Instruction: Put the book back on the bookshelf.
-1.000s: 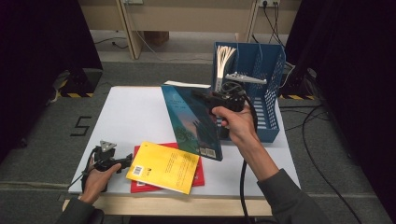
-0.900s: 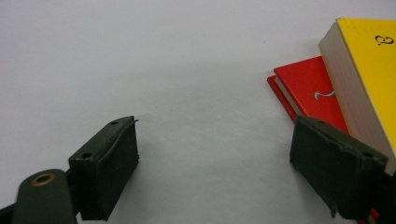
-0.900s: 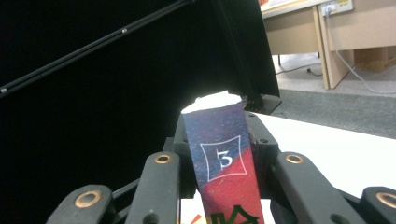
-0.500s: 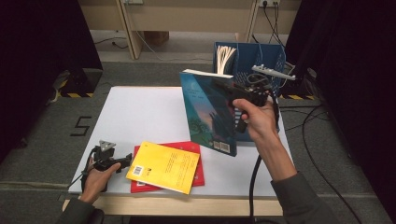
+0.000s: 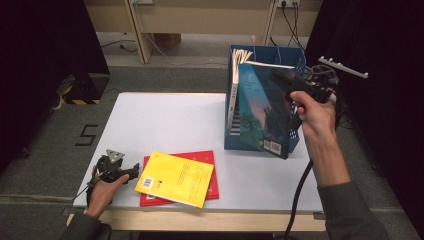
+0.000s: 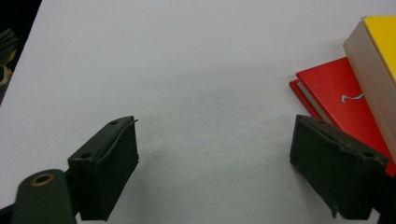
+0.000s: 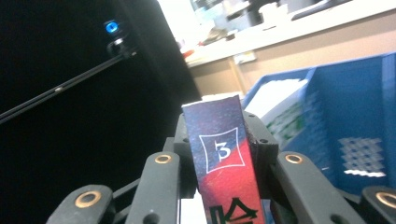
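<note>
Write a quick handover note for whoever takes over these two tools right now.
Right tool: shut on the dark blue book, held upright, in the air, against the front of the blue file box.
Left tool: open, holding nothing, resting on the table beside the stack.
Yellow book lies on the red book at the front edge.
Done: one book already stands in the box.
Left: seat the blue book, then probably file the other two.

The book's (image 7: 223,168) lower spine is cut off — its title unreadable.
</note>
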